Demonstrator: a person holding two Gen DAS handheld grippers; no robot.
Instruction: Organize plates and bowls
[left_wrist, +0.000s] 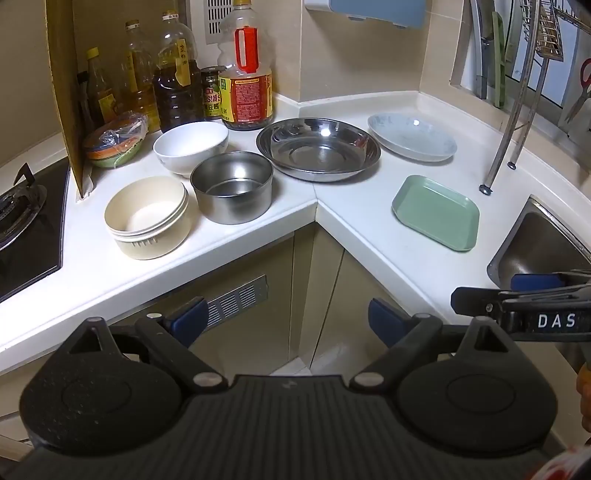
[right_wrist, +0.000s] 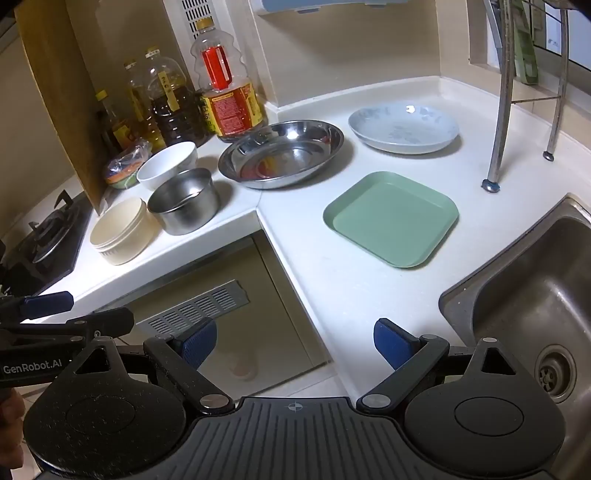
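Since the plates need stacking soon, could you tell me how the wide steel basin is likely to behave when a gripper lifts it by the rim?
The wide steel basin looks thin and polished, so it is probably light but slippery between the pads. Its flared rim offers a shallow hold, so it may tilt when lifted from one side. Being metal, it should stay stiff and survive a knock.

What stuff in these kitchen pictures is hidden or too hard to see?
- Colourful bowls by the stove: wrapped in crinkly plastic in both views, so their number is unclear.
- Small jar: left view shows it; in the right view the bottles cover it.
- Sink: cut off by the right edge in both views.
- Dish rack: only its legs show; the top edge cuts it off.
- Bottle labels: print too small to read.
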